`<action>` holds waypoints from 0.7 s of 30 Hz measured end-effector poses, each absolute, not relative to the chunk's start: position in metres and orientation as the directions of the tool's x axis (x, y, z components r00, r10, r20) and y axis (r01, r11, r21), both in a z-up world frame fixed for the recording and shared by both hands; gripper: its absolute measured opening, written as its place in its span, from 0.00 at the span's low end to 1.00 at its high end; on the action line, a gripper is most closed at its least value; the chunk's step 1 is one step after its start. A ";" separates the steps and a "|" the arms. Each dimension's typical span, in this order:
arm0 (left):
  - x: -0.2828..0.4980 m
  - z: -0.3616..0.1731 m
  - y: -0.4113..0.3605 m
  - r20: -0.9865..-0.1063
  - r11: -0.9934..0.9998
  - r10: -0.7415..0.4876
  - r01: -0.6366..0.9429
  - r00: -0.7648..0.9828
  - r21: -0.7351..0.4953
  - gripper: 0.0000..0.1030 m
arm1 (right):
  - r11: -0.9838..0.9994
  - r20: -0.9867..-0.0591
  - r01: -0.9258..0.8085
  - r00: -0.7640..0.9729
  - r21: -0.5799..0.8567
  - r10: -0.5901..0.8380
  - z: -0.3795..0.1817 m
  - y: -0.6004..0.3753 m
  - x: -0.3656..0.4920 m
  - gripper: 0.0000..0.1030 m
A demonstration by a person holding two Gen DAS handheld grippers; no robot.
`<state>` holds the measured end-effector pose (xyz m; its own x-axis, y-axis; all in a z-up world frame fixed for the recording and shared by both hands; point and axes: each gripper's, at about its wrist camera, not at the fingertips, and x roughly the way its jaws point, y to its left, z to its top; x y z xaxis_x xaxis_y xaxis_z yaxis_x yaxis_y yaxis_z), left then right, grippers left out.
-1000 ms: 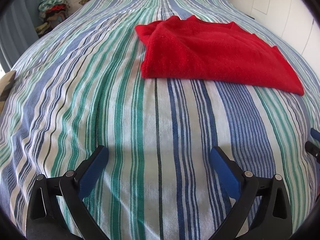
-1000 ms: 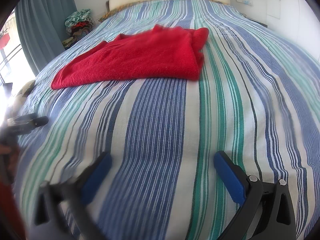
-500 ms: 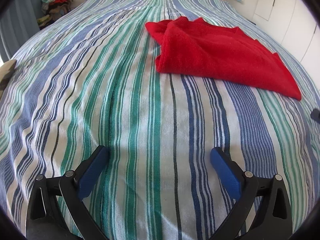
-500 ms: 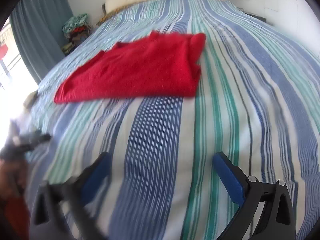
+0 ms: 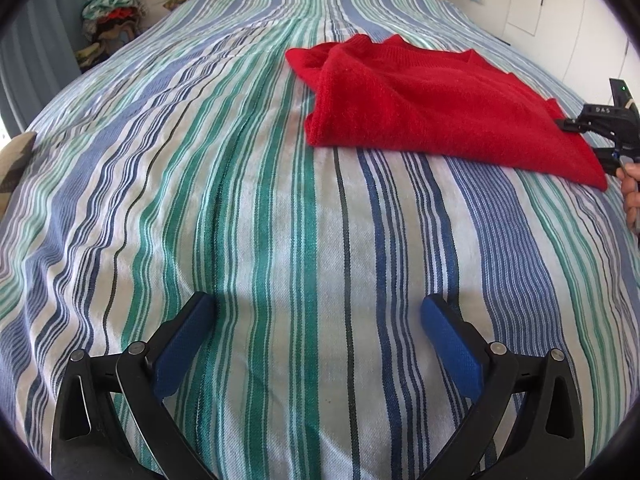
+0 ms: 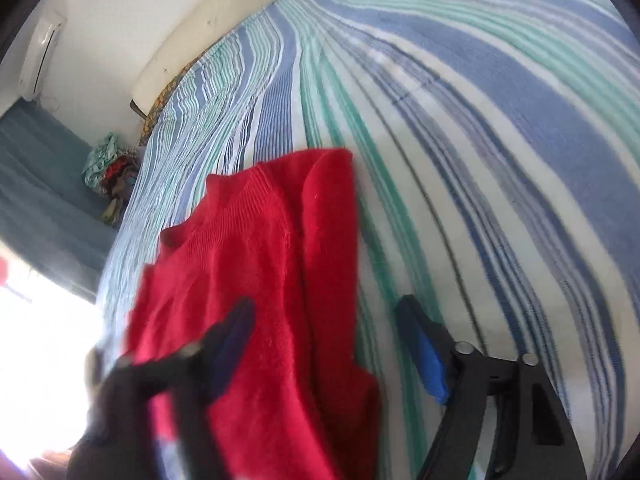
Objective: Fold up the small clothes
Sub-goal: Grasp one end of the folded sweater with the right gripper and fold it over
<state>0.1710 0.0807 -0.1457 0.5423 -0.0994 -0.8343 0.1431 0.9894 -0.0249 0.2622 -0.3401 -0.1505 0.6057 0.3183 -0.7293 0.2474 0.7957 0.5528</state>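
Your right gripper has swung onto the red sweater's 3 o'clock edge, jaws closing around cloth; next fold starts. Left gripper wide, idle.

**A:** Are you seeing any words or numbers anywhere?

**B:** Only one spot. Small pale letters are showing on the black body of the right gripper, at the right edge of the left wrist view. They are looking like "DAS" to me, but they are tiny, so I am not sure.

**A:** Is anything else showing there?

**B:** A little green light is glowing on the black piece just above those letters. It is only a dot, not a word.

**A:** Any writing on other things?

**B:** No, I am not finding any I can read.
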 end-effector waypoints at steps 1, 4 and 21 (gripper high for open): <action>0.171 -0.146 0.081 -0.834 0.989 -0.100 0.143 0.542 -0.026 0.99 | 0.806 -0.740 0.238 0.590 0.542 0.323 -0.153 -0.335 0.265 0.18; 0.171 -0.146 0.081 -0.834 0.989 -0.100 0.143 0.542 -0.025 1.00 | 0.810 -0.759 0.273 0.584 0.519 0.289 -0.142 -0.331 0.269 0.10; 0.171 -0.147 0.080 -0.826 0.990 -0.098 0.141 0.555 -0.023 1.00 | 0.911 -0.807 -0.178 0.423 0.371 0.412 -0.091 -0.034 0.342 0.19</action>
<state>0.1708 0.0802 -0.1466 0.5549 -0.0976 -0.8261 0.1406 0.9898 -0.0225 0.3416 -0.0343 -0.0909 0.4232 0.4117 -0.8071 -0.1781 0.9112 0.3715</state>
